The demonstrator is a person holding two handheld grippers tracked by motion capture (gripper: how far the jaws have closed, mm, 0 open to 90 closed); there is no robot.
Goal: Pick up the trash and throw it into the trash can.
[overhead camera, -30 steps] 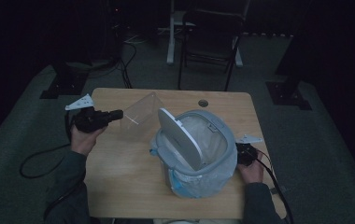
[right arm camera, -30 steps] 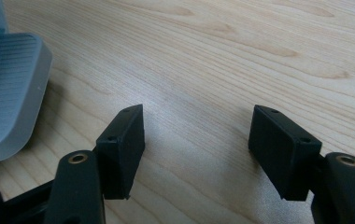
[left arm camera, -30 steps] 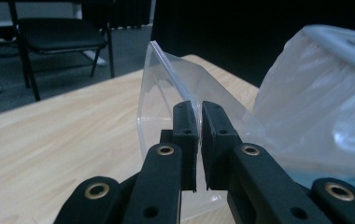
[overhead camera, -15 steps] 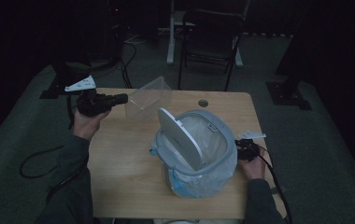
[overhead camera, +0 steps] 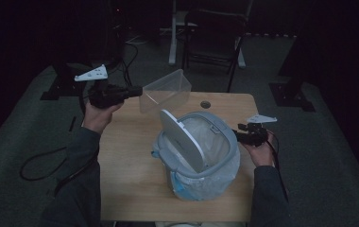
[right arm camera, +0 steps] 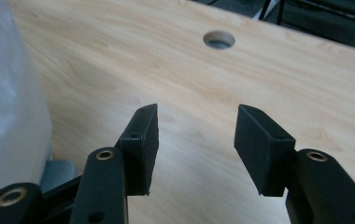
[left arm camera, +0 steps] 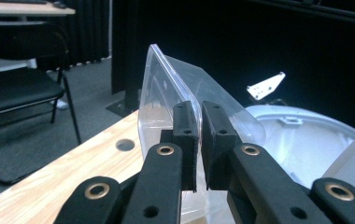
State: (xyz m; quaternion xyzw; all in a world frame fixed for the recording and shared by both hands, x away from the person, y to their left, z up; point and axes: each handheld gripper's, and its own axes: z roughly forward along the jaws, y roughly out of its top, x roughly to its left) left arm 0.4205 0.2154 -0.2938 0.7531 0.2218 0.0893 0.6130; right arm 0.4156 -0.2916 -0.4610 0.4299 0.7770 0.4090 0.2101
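High view: the left gripper [overhead camera: 137,89] was clamped on the rim of a clear plastic container [overhead camera: 166,90], held tilted in the air above the far left part of the wooden table [overhead camera: 130,165], just beyond the grey lidded bin [overhead camera: 201,151]; the left gripper view showed both pads pinching the container's wall [left arm camera: 166,93]; the right gripper [right arm camera: 195,140] stood beside the bin's right side, its jaws moderately apart and just closing, nothing between them, bare tabletop beneath.
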